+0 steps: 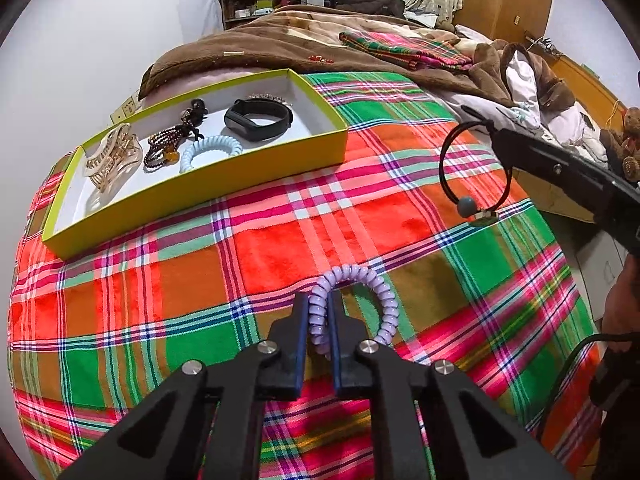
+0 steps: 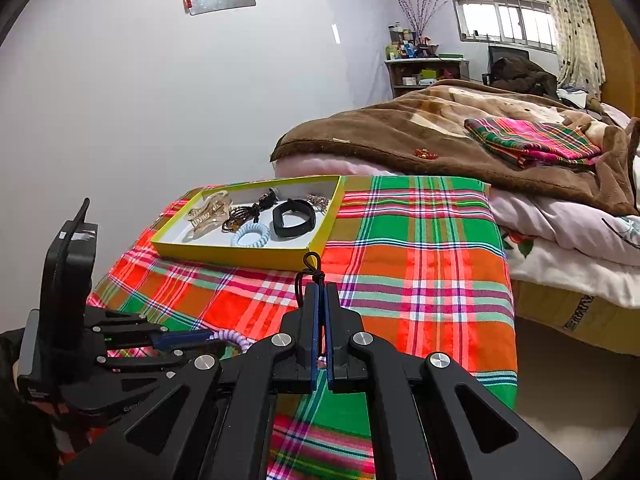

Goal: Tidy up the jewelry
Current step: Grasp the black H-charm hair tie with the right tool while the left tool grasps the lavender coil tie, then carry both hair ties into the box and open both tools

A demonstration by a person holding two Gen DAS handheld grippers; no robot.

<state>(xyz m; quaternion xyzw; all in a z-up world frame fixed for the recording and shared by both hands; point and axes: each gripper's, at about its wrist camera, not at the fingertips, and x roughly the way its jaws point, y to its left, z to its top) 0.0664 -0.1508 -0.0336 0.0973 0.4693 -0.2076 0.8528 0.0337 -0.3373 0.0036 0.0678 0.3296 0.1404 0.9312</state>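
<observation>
My left gripper (image 1: 320, 312) pinches the purple coil tie (image 1: 360, 280); my right gripper (image 2: 321, 296) clamps the black cord (image 1: 472, 160), seemingly clear of the blanket (image 1: 280, 240). Carry step: both go to the box (image 1: 256, 172) at ten o'clock.

In the left wrist view, part of the purple coil hair tie (image 1: 352, 292) is hidden between the left gripper's (image 1: 319, 300) fingers, and the right gripper (image 1: 494, 130) is cut off by the right edge. In the right wrist view, most of the black hair tie (image 2: 308, 276) is concealed below the right gripper's (image 2: 320, 292) closed fingers. A sparkly piece (image 1: 270, 97) in the yellow box (image 1: 224, 184) is half hidden behind the black wristband (image 1: 258, 119). Bottles on the distant shelf (image 2: 424, 66) are too small to be identified.
</observation>
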